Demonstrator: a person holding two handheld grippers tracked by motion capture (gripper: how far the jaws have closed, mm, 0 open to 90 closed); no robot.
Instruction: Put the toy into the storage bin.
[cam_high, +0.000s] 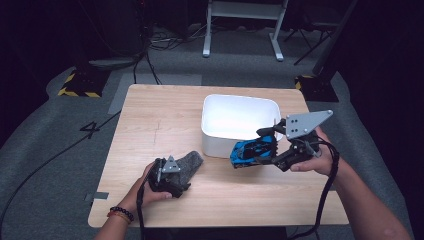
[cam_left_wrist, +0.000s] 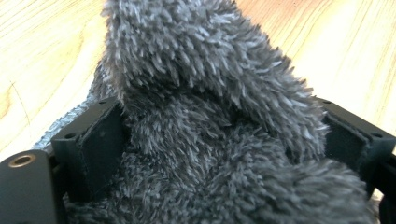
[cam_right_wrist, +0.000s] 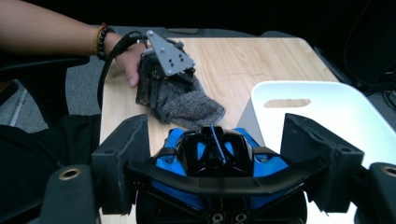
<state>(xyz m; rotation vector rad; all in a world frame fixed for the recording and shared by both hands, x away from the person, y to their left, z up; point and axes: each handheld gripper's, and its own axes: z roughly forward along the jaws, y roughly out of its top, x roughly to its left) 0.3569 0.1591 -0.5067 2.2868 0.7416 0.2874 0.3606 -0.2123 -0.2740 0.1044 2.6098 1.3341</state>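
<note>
Right gripper (cam_high: 267, 145) clamps a blue toy car (cam_high: 252, 150) just short of the white bin (cam_high: 239, 125) ahead; advise clearing the rim fully before releasing.

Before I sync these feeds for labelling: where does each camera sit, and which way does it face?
High view: above the person's side, facing the wooden table; both forearms.
Left gripper view: on the left gripper, facing the fuzzy grey sock; black jaws.
Right gripper view: on the right gripper, facing the blue-and-black toy car; the other hand.
Shared: white plastic bin.
</note>
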